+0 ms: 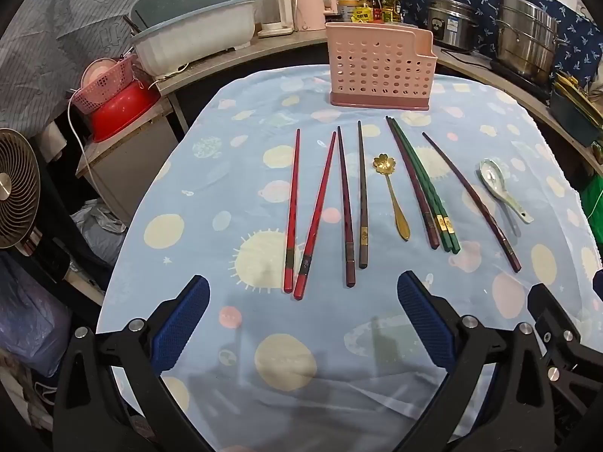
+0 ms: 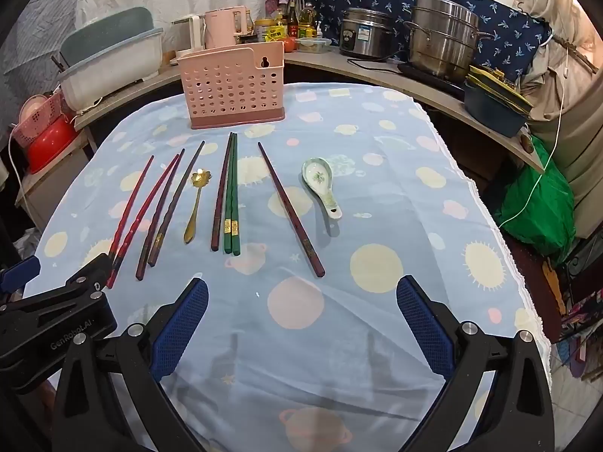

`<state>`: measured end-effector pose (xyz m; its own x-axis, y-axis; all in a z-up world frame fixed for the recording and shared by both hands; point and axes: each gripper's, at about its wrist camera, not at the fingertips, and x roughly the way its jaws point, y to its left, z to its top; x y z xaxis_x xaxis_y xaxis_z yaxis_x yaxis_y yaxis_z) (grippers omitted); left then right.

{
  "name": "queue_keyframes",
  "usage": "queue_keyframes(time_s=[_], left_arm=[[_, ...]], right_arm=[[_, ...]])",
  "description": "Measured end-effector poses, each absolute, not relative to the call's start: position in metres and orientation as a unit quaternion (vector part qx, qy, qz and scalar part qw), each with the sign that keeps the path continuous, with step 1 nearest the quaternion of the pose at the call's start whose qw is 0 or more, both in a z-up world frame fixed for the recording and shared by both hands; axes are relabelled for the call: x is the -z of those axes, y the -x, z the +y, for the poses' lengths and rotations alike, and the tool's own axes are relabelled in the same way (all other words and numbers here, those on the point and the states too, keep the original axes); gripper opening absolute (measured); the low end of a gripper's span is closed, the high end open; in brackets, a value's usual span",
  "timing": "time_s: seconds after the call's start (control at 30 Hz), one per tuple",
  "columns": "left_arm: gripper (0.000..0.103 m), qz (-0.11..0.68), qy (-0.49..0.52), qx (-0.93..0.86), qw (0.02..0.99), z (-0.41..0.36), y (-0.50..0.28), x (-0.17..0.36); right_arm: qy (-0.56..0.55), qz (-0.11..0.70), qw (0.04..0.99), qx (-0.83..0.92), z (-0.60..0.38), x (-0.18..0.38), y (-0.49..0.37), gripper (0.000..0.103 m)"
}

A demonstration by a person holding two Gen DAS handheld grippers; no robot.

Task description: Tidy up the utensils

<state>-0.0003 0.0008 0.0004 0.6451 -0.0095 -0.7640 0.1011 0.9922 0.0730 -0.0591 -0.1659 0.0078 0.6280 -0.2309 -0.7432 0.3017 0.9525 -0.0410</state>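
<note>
Left wrist: both ribbed-blue-padded grippers, left gripper [image 1: 303, 333] and right gripper [image 2: 301, 333], gape empty above lacquered chopsticks [image 1: 292, 211].

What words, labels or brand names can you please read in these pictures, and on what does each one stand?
"GenRobot.AI": on the black body of the left hand-held gripper, seen from the right wrist.
Yellow label on the tin: too blurred to read.
Blue sticker on the rice cooker: too small to read.
Gold bands on the green chopsticks: marks unreadable.

Left gripper [image 1: 303, 324], right gripper [image 2: 301, 324] wide open.
</note>
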Motion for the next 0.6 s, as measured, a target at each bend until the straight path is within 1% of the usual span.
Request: queue_keyframes(time_s=[0.6], left_arm=[[0.095, 0.431, -0.059, 0.028, 0.9, 0.001, -0.003, 0.003]], right_arm=[[-0.044, 0.406, 0.901, 0.147, -0.166, -0.009, 0.058, 0.097]])
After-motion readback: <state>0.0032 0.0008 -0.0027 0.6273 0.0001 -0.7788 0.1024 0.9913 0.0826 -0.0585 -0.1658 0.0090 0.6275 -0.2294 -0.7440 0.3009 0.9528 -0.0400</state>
